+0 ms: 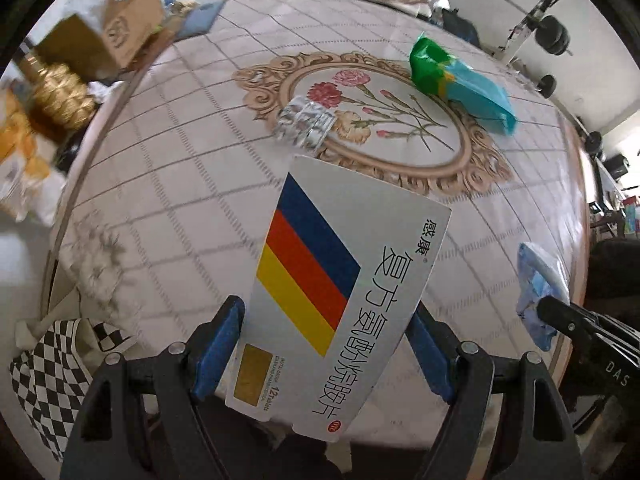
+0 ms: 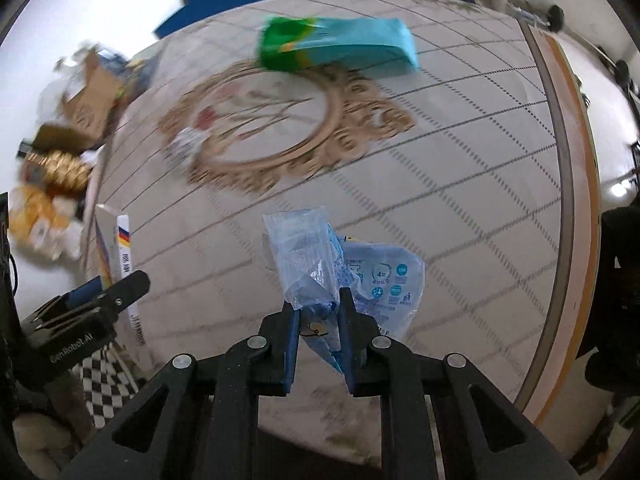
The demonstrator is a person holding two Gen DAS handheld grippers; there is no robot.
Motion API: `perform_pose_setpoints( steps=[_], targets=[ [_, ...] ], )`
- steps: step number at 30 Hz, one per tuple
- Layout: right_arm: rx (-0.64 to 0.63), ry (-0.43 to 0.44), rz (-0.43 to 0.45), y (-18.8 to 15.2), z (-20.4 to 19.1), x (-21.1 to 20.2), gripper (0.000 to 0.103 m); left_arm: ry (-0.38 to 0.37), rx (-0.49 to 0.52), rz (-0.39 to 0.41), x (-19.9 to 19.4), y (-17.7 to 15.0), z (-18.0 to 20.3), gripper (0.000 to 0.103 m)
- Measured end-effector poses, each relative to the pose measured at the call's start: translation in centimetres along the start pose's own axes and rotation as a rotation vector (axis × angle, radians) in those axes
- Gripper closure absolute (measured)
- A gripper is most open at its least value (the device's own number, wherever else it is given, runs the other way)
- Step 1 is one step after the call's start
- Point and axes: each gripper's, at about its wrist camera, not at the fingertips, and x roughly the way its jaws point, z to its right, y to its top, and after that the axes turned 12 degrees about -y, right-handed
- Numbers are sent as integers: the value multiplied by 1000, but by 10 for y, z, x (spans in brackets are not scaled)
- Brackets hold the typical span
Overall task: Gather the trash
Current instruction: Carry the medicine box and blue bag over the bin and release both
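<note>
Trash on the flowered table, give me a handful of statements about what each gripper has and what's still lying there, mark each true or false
1. The left gripper is shut on the medicine box. True.
2. The right gripper is open and holds nothing. False: it is shut on the blue plastic wrapper.
3. The green and blue packet lies on the table, with neither gripper touching it. True.
4. The crumpled clear wrapper lies on top of the green and blue packet. False: it lies apart from it, at the rim of the flower medallion.
5. The medicine box carries blue, red and yellow stripes. True.
</note>
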Motion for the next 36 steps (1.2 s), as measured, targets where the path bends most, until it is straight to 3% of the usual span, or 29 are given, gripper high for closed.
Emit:
perform_pose_setpoints(
  steps=[6, 10, 14, 19, 26, 32, 36],
  targets=[
    [-6, 3, 42, -92, -44, -35, 84, -18, 50, 57, -38, -68, -20, 24],
    [25, 23, -6, -163, -65, -36, 84, -36, 27, 49, -49, -120, -46, 24],
    [27, 51, -113, -229, -82, -8, 84, -57, -31, -18, -34, -172, -75, 24],
    [50, 79, -260, -292, -91, 63, 84, -109, -180, -138, 23, -225, -125, 25],
    [188, 143, -433, -345, -83, 209, 84, -231, -421, -257, 158, -266, -202, 25],
    [264, 154, -457, -355, -74, 337, 84, -339, -515, -315, 281, -269, -244, 24],
    [257, 148, -448, -348, -77, 403, 84, -353, -511, -344, 339, -269, -259, 23]
  ],
)
